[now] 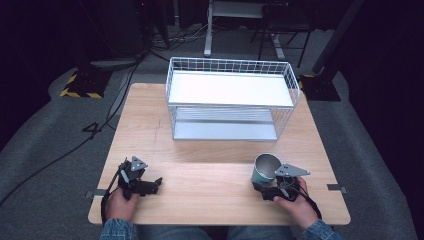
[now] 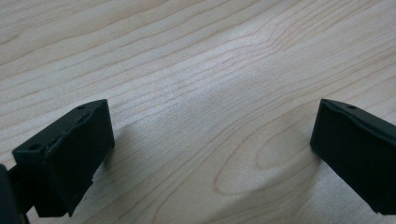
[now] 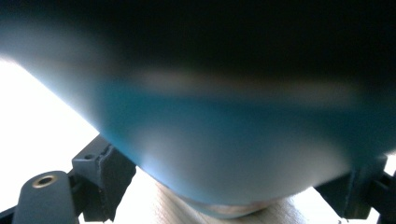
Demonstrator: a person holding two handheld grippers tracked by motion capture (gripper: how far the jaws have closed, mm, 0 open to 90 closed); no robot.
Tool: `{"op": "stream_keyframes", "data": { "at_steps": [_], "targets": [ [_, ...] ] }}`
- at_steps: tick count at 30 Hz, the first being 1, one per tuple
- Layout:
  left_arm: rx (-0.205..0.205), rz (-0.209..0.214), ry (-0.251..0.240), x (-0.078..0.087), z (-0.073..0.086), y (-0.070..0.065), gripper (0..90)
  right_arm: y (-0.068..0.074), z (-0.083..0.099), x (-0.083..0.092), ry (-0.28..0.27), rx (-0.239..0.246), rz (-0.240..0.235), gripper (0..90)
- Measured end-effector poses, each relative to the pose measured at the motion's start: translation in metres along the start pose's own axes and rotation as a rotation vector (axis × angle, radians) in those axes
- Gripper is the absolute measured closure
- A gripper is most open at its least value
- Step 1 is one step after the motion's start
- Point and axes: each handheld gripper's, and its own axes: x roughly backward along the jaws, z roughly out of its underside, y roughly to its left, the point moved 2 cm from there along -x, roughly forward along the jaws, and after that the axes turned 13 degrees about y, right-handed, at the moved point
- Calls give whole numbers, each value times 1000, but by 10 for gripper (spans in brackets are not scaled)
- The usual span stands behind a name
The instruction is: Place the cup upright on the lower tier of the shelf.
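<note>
**Cup gripped at the near right of the table; left gripper idle**

A teal cup (image 1: pixel 264 170) with a pale, metallic-looking interior is seen standing between the jaws of the right gripper (image 1: pixel 268 189), its open mouth tilted slightly up and away from the hand. In the right gripper view the cup (image 3: pixel 243 154) is pressed close to the lens, a blurred blue wall with a pale band across it; a black jaw is seen on each side of its base, apparently against the wall. The gripper is judged pinched on the cup's lower body. The cup's bottom edge appears at or just above the wooden table (image 1: pixel 200 175); actual contact cannot be told.

The right hand (image 1: pixel 292 200) is wrapped around the gripper body directly behind the cup, a denim cuff showing at the wrist.

Well apart from the cup, across the near edge of the table, the left gripper (image 1: pixel 150 186) is held low by the left hand (image 1: pixel 120 200). In the left gripper view its jaws are spread wide over bare wood grain (image 2: pixel 210 93), nothing between them.

Ahead of both grippers, at the far side of the table, a white wire shelf rack (image 1: pixel 231 97) is noted, two-tiered, with a bright flat upper shelf.
</note>
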Motion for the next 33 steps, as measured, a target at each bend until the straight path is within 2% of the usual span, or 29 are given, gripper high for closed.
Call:
{"op": "stream_keyframes", "data": {
  "at_steps": [7, 8, 24, 29, 33],
  "targets": [
    [0, 0, 0, 0, 0, 0, 1, 0, -1, 0, -15, 3, 10, 179],
    [0, 0, 0, 0, 0, 0, 1, 0, -1, 0, -26, 0, 12, 224],
    [0, 0, 0, 0, 0, 0, 1, 0, 0, 1, -32, 9, 10, 230],
    [0, 0, 0, 0, 0, 0, 1, -1, -3, 3, -33, 9, -7, 231],
    [0, 0, 0, 0, 0, 0, 1, 1, -7, 5, -38, 27, -8, 231]
  ]
}}
